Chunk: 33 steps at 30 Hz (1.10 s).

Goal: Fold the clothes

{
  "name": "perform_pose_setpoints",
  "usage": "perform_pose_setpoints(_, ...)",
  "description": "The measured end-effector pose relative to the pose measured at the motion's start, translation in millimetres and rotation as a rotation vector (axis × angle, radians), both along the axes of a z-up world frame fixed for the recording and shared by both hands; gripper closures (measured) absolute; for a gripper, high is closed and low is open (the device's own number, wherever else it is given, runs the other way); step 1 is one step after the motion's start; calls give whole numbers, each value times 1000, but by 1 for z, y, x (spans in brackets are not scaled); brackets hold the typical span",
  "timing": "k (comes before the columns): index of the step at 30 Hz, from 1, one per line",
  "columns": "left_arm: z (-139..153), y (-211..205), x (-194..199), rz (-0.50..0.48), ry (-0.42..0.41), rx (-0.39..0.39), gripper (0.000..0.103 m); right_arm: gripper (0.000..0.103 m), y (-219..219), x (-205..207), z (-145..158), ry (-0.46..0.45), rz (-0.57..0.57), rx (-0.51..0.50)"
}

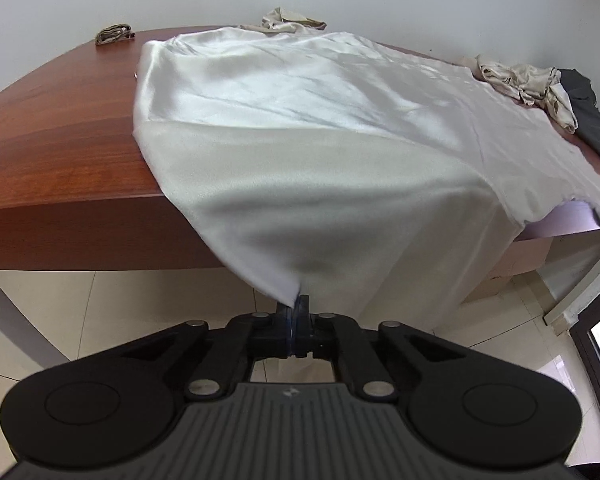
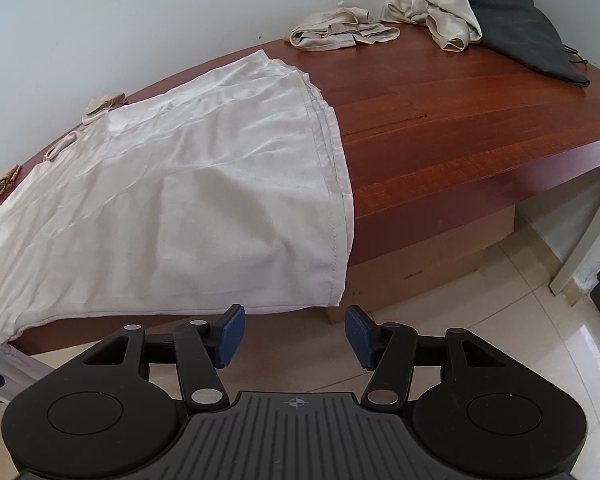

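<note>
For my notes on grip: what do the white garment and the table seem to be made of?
White garment: probably satin or silk-like cloth, since the left wrist view shows a soft sheen and smooth drape; the right wrist view looks more matte. Table: wood or wood veneer, reddish-brown, semi-glossy, with visible grain. Left tongs pinch its corner.

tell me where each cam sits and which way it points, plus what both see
Left wrist: sits on the left gripper, below the table's edge, looking up across it; its fingers are shut on the white garment's hanging corner.
Right wrist: sits on the right gripper, off the table's front edge, looking over the garment's hem side; its blue pads stand apart, holding nothing.
Shared: the same white garment, wooden table, beige clothes pile beside a dark cloth, and the white wall.
</note>
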State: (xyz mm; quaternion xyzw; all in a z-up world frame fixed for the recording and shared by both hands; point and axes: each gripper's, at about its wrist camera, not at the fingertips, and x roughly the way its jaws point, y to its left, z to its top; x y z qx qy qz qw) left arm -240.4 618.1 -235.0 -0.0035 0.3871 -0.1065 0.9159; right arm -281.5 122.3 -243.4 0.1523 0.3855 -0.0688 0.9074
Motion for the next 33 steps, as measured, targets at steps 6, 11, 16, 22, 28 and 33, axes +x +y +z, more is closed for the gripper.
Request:
perform_pose_setpoints(6, 30, 0, -17, 12, -20, 5, 101, 44, -9, -2, -1, -29, -54, 61)
perform_pose_setpoints(11, 60, 2, -26, 67, -36, 3, 101, 44, -28, -3, -13, -69, -139, 207)
perform_pose_setpoints(16, 86, -1, -30, 96, -52, -2, 101, 44, -48, -1, -33, -110, -221, 394)
perform_pose_setpoints(22, 102, -8, -26, 103, -55, 10, 101, 42, -58, -11, -67, -189, -319, 625)
perform_pose_setpoints(28, 110, -17, -22, 73, -68, 32, 101, 43, -67, -25, -103, -275, -418, 869)
perform_pose_setpoints(33, 113, -22, -18, 59, -78, 35, 101, 73, -68, -32, -124, -364, -470, 1025)
